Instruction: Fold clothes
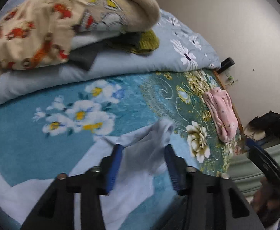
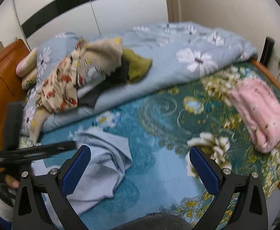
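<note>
The pale blue garment on the bed looks thin, limp and light; a hem or corner suits best. Left tongs stand released with a fold loose between them; right tongs are released, empty.

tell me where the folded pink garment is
The folded pink speckled garment lies at the right edge of the floral teal blanket, below the pale blue quilt.
</note>
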A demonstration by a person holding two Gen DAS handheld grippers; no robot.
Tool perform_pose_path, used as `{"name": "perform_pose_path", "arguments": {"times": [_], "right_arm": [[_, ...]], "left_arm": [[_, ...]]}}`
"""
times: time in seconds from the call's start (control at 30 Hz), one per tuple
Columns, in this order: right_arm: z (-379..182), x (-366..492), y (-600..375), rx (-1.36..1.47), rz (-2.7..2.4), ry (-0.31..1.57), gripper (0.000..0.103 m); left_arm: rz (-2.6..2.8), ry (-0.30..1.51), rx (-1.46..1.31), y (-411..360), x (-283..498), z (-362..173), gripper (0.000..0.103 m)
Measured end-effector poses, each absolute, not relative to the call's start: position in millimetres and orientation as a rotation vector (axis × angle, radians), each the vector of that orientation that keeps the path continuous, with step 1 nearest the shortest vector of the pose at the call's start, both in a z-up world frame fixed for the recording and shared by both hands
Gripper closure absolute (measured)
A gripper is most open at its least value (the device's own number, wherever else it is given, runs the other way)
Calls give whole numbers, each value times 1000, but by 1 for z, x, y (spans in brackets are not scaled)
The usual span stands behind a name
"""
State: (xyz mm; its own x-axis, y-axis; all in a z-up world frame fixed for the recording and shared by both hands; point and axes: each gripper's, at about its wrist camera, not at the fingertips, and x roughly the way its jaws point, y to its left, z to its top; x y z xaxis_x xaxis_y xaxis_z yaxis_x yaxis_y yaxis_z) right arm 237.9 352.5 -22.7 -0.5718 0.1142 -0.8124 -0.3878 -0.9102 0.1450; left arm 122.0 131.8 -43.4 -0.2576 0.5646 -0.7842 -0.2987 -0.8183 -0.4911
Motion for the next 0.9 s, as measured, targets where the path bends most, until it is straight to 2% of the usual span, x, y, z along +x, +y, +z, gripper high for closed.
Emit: {"name": "perform_pose_path", "arguments": {"times": [0.03, 0.1, 0.17, 0.27, 0.37, 0.43, 0.5, 0.57, 0.9], "right_arm": [[-31, 235, 356, -1306, 2495, 472, 9], [-51, 225, 360, -1399, 2460, 511, 31], [-66, 212, 361, -1481, 2433, 521, 38], [-85, 186, 356, -1583, 2438, 508, 39], [-105, 159, 353, -1674, 2413, 496, 39], [-119, 146, 356, -1719, 2373, 515, 44], [-133, 135, 362, -1756, 2325, 555, 58], [-141, 128, 366, -1777, 2304, 588, 62], [-142, 106, 362, -1806, 2354, 657, 62]], "left_arm": [[2139, -299, -1453, 120, 128, -43, 46], [2202, -216, -1467, 100, 138, -50, 46], [2249, -149, -1492, 86, 151, -60, 46], [2282, -95, -1559, 63, 177, -73, 46], [2273, -131, -1624, 50, 201, -85, 46], [2254, -163, -1642, 48, 207, -94, 45], [2231, -176, -1662, 51, 210, -100, 46], [2193, -184, -1694, 56, 210, -106, 45], [2205, -164, -1697, 61, 197, -104, 45]]}}
